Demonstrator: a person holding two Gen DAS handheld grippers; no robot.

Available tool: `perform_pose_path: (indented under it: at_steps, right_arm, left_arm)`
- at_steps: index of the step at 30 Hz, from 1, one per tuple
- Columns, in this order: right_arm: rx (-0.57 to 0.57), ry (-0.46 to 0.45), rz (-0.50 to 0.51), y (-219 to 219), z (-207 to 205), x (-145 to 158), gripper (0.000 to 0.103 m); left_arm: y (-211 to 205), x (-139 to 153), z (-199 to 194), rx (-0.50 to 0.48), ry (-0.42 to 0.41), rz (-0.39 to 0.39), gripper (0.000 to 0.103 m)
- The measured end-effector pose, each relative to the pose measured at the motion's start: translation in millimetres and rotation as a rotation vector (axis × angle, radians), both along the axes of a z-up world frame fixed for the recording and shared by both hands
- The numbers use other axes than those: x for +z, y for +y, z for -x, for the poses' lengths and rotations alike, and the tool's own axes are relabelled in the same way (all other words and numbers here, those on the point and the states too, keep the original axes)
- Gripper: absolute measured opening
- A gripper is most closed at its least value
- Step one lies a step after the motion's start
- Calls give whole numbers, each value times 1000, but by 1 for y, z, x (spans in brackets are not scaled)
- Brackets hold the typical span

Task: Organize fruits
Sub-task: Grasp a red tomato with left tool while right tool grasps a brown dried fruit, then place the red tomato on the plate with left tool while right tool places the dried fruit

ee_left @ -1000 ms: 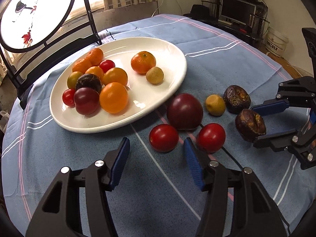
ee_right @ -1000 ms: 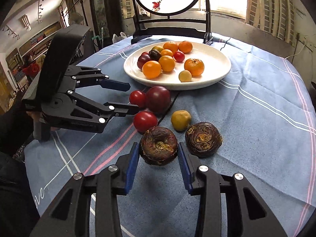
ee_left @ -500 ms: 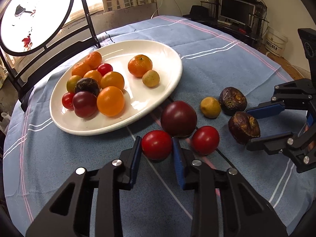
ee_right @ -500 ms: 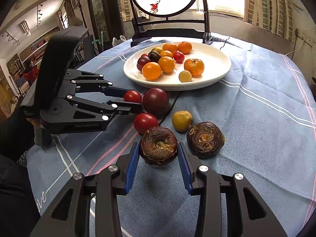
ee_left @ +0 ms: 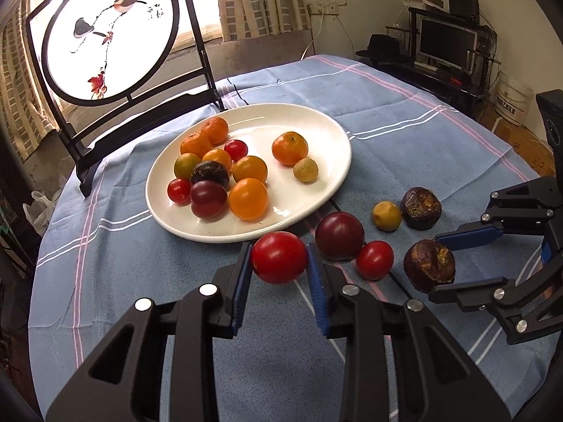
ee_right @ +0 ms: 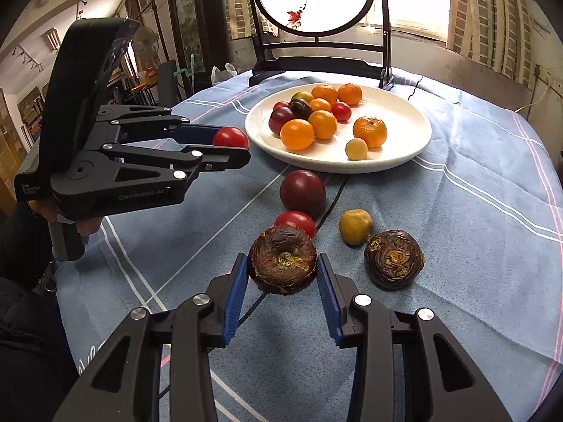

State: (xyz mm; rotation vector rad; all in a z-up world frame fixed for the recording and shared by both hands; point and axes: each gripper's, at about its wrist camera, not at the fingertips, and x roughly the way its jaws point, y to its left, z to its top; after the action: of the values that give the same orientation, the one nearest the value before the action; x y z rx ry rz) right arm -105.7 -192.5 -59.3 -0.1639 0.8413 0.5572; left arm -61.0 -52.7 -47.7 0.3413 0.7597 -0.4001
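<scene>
A round table draped in a blue cloth [ee_left: 404,133] with pink and white stripes stands before a black-framed circular bird-painting screen [ee_left: 109,31], brick-patterned curtains and a cluttered desk with a monitor [ee_left: 447,44]. A glossy white oval plate [ee_left: 316,147] holds smooth oranges, tomatoes and plums. The left gripper [ee_left: 279,262] is clamped on a shiny red tomato [ee_left: 279,257] raised just short of the plate's near rim. The right gripper [ee_right: 283,276] grips a wrinkled dark brown fruit [ee_right: 282,263]; 1 similar fruit [ee_right: 394,258], a yellow fruit [ee_right: 355,227], a plum [ee_right: 302,193] and another tomato [ee_right: 295,221] lie on the cloth.
</scene>
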Motion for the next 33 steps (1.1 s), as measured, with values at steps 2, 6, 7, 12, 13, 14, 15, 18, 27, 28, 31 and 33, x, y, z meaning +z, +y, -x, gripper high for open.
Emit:
perform_pose_path:
  at_steps: [2, 6, 7, 12, 13, 14, 15, 18, 27, 28, 31, 33]
  right_arm:
    - [4, -3, 6, 3, 2, 1, 40]
    - [11, -4, 8, 6, 6, 2, 40]
    - [11, -4, 10, 7, 6, 2, 40]
    - [19, 2, 13, 11, 8, 0, 40]
    - [22, 3, 12, 12, 9, 0, 40]
    - [23, 3, 12, 12, 9, 0, 40]
    - [23, 2, 12, 13, 9, 0, 40]
    - [23, 0, 11, 13, 7, 1, 40]
    - [-25, -57, -24, -7, -7, 23, 40]
    - [-33, -62, -29, -10, -10, 26, 40]
    - [-59, -81, -28, -18, -20, 33, 40]
    - [-70, -90, -32, -21, -28, 38, 40]
  left_arm:
    - [2, 0, 1, 5, 0, 2, 30]
    - [5, 1, 3, 10, -1, 5, 30]
    - [5, 2, 4, 11, -2, 5, 30]
    - [6, 2, 4, 10, -3, 6, 30]
    - [6, 2, 4, 11, -2, 5, 30]
    - [7, 2, 5, 13, -1, 4, 30]
    - [8, 2, 5, 13, 1, 4, 30]
    - [14, 5, 3, 21, -1, 16, 30]
    - [48, 33, -16, 104, -46, 86, 30]
    - [49, 36, -19, 110, -48, 89, 30]
    - [49, 39, -28, 121, -51, 90, 30]
    - [45, 40, -37, 121, -48, 89, 30]
